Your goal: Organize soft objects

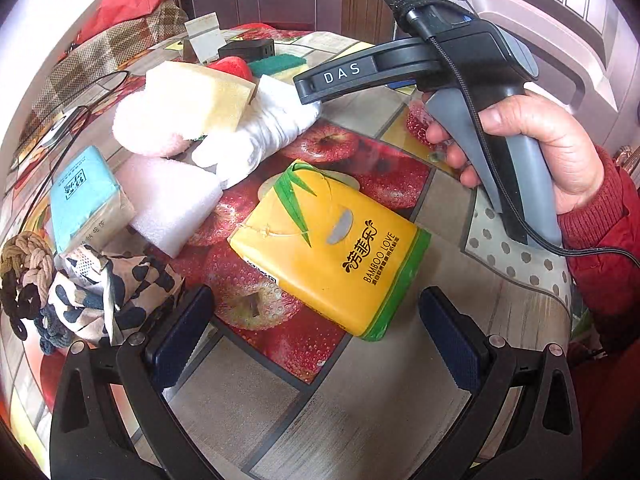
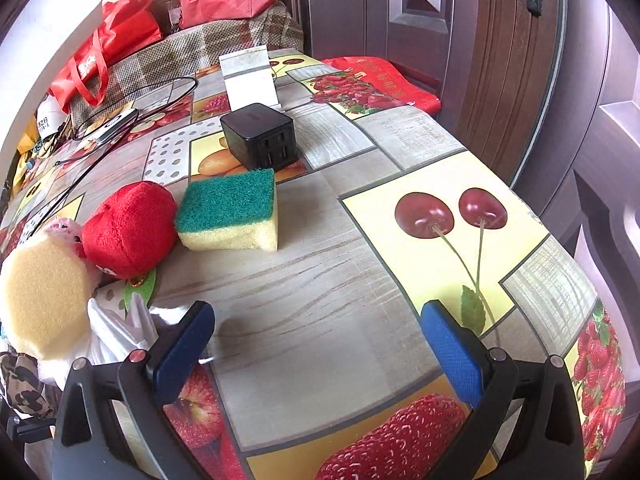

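In the left wrist view a yellow tissue pack (image 1: 332, 248) lies flat on the fruit-print tablecloth (image 1: 400, 380), just ahead of my open left gripper (image 1: 316, 332). Behind it sit a white foam block (image 1: 172, 200), a blue tissue pack (image 1: 84, 196), a yellow sponge (image 1: 200, 96) on a pink plush (image 1: 144, 136), and a rolled white cloth (image 1: 264, 128). A leopard-print cloth (image 1: 108, 292) lies by my left finger. My right gripper (image 2: 318, 344) is open over bare table, with nothing between its pads. Ahead of it lie a green-topped sponge (image 2: 232, 212) and a red plush (image 2: 128, 232).
A black charger cube (image 2: 260, 136) and a white card stand (image 2: 250, 80) stand at the back of the table. Cables (image 2: 132, 96) trail at the left. A hand (image 1: 540, 152) holds the right gripper's handle. A knotted rope (image 1: 28, 256) lies at the left edge. Doors stand behind.
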The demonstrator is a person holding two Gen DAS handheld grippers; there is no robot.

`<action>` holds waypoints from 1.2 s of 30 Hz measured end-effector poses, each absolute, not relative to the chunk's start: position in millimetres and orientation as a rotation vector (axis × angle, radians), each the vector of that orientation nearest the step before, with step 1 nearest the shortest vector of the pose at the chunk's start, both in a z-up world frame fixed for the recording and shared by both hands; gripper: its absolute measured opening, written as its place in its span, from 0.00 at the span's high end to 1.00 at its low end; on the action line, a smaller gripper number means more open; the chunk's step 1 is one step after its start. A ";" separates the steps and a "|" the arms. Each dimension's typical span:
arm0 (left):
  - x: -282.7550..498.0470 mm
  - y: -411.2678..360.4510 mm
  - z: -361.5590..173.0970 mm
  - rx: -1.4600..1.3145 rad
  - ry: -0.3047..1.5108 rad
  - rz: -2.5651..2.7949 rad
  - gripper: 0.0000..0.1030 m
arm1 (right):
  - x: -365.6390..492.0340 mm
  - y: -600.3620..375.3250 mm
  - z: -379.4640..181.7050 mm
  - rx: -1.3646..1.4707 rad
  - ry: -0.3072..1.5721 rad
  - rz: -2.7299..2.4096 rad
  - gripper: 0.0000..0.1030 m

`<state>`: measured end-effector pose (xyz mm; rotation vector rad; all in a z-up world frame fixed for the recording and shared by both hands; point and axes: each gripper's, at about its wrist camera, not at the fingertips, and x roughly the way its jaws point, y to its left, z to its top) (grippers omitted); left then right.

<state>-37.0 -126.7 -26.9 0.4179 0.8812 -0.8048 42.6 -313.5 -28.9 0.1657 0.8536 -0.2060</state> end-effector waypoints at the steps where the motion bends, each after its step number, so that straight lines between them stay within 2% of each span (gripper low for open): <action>1: -36.9 -126.8 -26.9 0.418 0.881 -0.805 0.01 | 42.5 -313.2 -28.8 0.166 0.854 -0.206 0.00; 36: -36.9 -127.2 -25.8 0.418 0.883 -0.803 0.01 | 44.5 -310.8 -30.1 0.155 0.860 -0.215 0.00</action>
